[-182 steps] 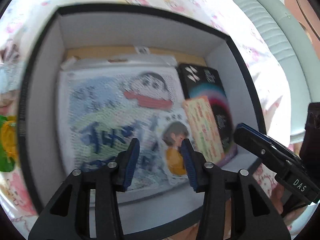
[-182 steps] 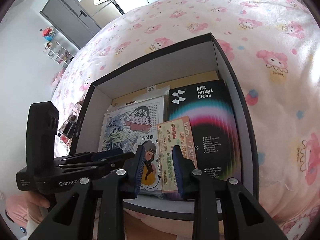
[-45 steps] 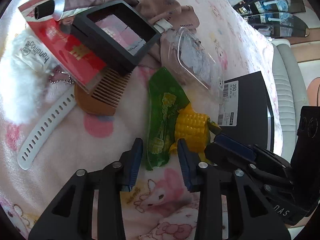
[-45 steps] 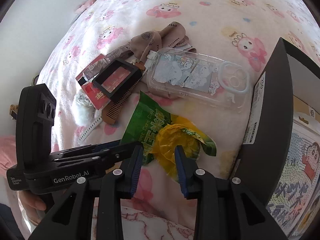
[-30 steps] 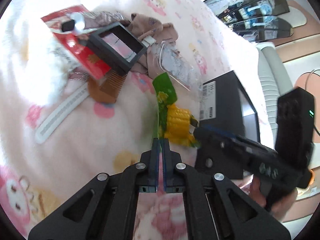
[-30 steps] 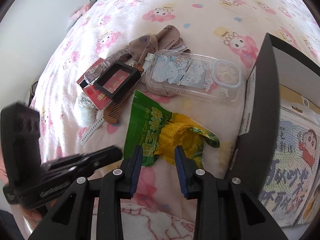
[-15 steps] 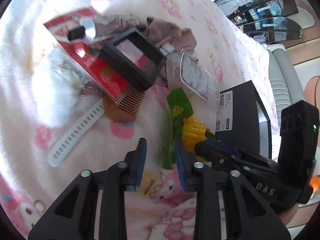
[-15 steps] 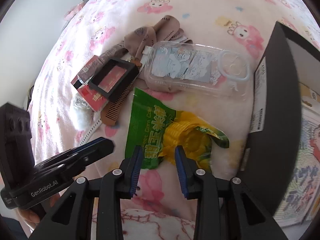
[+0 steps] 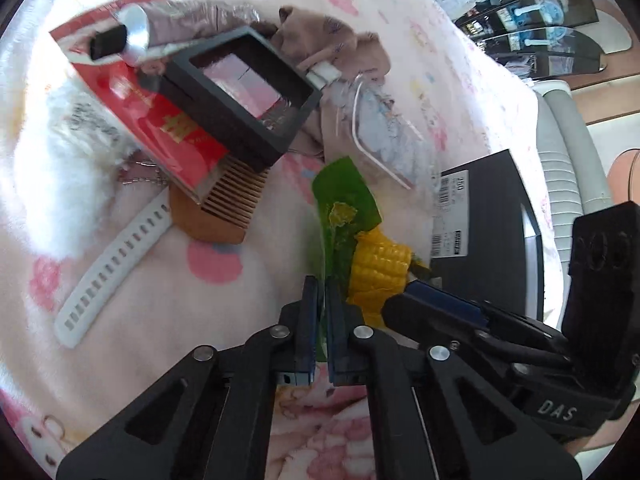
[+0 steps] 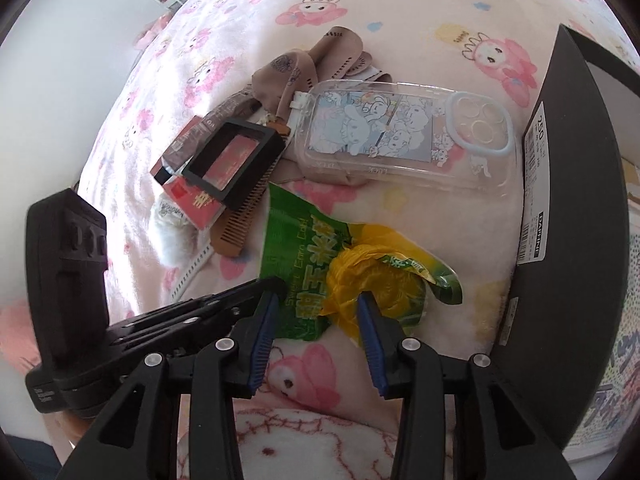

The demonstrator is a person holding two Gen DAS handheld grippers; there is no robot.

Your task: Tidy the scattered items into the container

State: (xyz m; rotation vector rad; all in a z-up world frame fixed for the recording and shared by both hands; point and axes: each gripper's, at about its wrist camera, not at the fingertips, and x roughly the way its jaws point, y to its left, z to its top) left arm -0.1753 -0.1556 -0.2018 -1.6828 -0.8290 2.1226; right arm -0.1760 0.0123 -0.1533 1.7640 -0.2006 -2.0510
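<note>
A green and yellow corn snack packet (image 10: 360, 276) lies on the pink blanket beside the black container (image 10: 560, 200). In the left wrist view the packet (image 9: 352, 232) sits just ahead of my left gripper (image 9: 321, 284), which is shut on its green edge. My right gripper (image 10: 317, 298) hangs over the packet's near end. Its jaws are opening, with the yellow crumpled part between the pads and neither pad pressing on it. The left gripper (image 10: 276, 286) reaches in from the left in the right wrist view. The right gripper (image 9: 416, 292) shows at the lower right in the left wrist view.
A heap lies beyond the packet: a clear cartoon phone case (image 10: 404, 140), a black frame box (image 10: 236, 164) on a red packet, a brown comb (image 10: 236, 228), a white strap (image 9: 108, 276), brown cloth (image 10: 304, 64), a tube (image 9: 160, 36). A cartoon pouch (image 10: 616, 360) lies inside the container.
Half a second ago my left jaws stood apart in front of the packet; now they are shut on its green edge. The right jaws have spread wider over the packet.
</note>
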